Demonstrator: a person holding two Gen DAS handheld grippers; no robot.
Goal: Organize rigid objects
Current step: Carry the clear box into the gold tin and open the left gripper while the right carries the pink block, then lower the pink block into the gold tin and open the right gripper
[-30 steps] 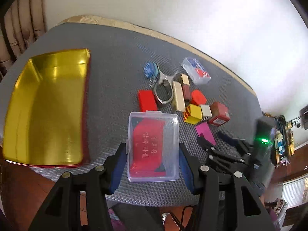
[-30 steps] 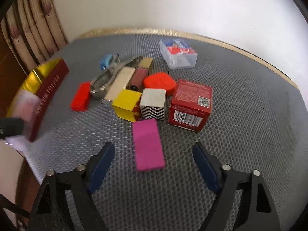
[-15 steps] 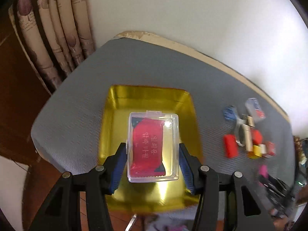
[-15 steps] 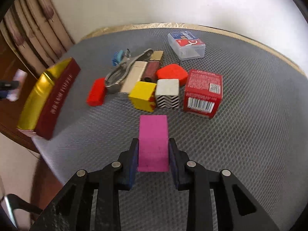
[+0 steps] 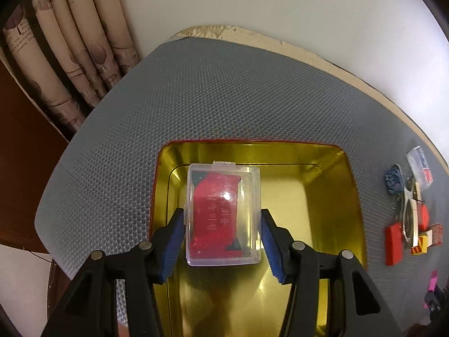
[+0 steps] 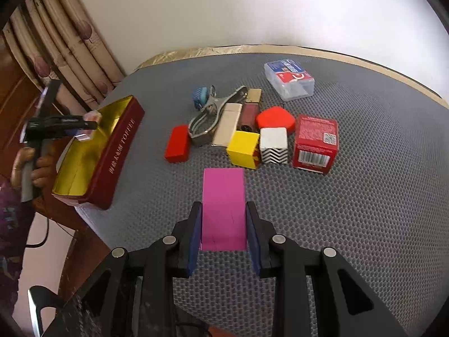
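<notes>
My left gripper [image 5: 223, 241] is shut on a clear plastic box [image 5: 223, 213] with a red card inside and holds it over the gold tin tray [image 5: 331, 202]. My right gripper [image 6: 223, 238] is shut on a magenta block [image 6: 223, 207], held above the grey mat. In the right wrist view the tin tray [image 6: 112, 151] has a dark red wall and stands at the mat's left edge, with the left gripper [image 6: 84, 127] and its box above it.
A cluster lies mid-mat: red block [image 6: 177, 143], yellow cube [image 6: 242, 148], zigzag cube [image 6: 273, 146], red carton [image 6: 315, 143], red rounded piece [image 6: 275, 118], metal clip [image 6: 209, 115], blue item [image 6: 199, 97], clear card box [image 6: 289, 80]. Curtains [image 6: 61, 42] hang at left.
My left gripper carried the clear box from the mat to above the gold tray. My right gripper closed on the magenta block and lifted it slightly.
</notes>
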